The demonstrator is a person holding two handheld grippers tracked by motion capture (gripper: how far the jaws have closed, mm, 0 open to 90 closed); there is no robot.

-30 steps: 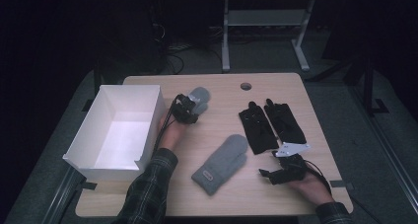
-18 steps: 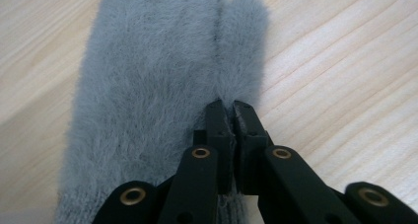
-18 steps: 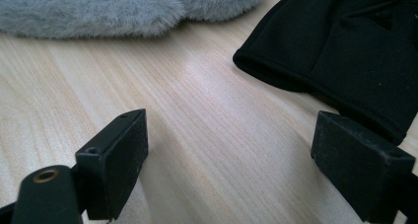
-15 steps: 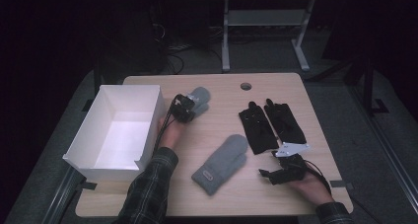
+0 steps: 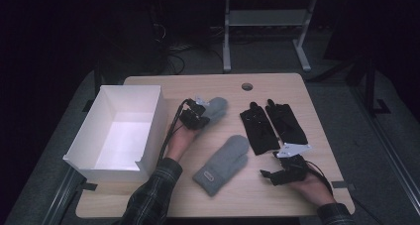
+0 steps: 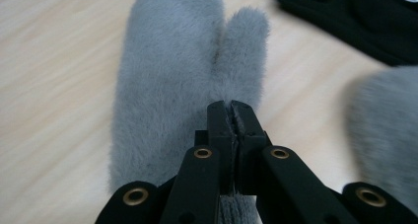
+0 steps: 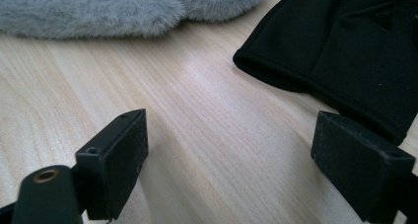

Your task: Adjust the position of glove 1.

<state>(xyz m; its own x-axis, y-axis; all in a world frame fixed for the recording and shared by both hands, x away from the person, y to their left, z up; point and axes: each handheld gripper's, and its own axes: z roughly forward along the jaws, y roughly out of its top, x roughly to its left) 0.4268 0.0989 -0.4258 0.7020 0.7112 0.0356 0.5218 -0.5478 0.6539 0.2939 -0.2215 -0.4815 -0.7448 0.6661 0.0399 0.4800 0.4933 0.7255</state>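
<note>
The grey mitten [image 5: 214,109] lay beside the white box [image 5: 148,117] in the high view, and the left gripper [image 5: 194,117] had just closed on its cuff. In the left gripper view, the jaws pinched the fur. In the right gripper view, the right gripper [image 7: 231,155] stood slack over bare table [image 7: 207,135], so boxing probably came next.

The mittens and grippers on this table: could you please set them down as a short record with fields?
left gripper: shut on far mitten at its cuff
right gripper: open, nothing between its fingers, low over the table
near mitten: flat on the table, untouched
black gloves: two, side by side, right of the mittens
box: white, open-topped, at the table's left edge
</note>
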